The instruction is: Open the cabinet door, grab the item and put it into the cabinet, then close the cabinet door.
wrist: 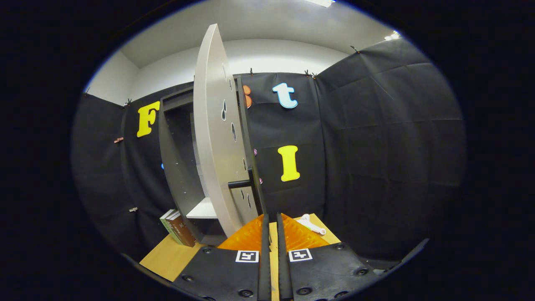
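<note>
Door half open, gripper (271, 228) empty with fingers nearly together.

We judge the risk to be the cabinet door (215, 138) swinging back or the gripper knocking its handle (239, 183) on passing. The likely item, a small white thing (311, 225), lies near the counter's (167, 257) far right corner, just beyond the fingers; the cabinet (177, 167) stands toward the far left.

Cabinet (177, 167): dark grey, upright on wooden table, interior exposed | Door (215, 138): white, swung open edge-on, dark bar handle (239, 183) | Books (177, 228): leaning against cabinet's left side | Gripper (271, 228): fingers nearly closed, empty.
</note>
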Tool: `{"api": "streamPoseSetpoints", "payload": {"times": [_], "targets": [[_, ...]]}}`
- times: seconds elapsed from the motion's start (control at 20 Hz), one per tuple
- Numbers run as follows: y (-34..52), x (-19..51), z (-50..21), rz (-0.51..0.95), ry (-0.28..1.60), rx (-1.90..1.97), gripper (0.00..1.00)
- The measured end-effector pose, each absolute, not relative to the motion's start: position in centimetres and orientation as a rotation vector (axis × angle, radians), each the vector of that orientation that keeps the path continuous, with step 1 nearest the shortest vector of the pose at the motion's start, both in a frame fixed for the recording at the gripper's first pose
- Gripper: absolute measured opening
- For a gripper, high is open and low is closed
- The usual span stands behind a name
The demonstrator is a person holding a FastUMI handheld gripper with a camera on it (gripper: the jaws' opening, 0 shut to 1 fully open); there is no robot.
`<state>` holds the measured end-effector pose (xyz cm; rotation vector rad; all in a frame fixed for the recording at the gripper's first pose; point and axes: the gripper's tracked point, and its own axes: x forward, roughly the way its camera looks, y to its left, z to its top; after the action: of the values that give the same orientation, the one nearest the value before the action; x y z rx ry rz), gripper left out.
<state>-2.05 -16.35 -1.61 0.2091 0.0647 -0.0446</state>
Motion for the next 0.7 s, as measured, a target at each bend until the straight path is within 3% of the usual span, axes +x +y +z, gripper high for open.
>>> {"api": "streamPoseSetpoints", "payload": {"times": [0.2, 0.4, 0.65, 0.7], "targets": [[-16.0, -3.0, -1.8, -0.055, 0.083, 0.162, 0.13], [-14.3, -9.5, -3.2, -0.072, 0.122, 0.13, 0.28], [-10.8, -11.2, -5.2, -0.045, 0.159, 0.127, 0.79], [-10.1, -11.4, -5.4, -0.039, 0.156, 0.13, 0.84]]}}
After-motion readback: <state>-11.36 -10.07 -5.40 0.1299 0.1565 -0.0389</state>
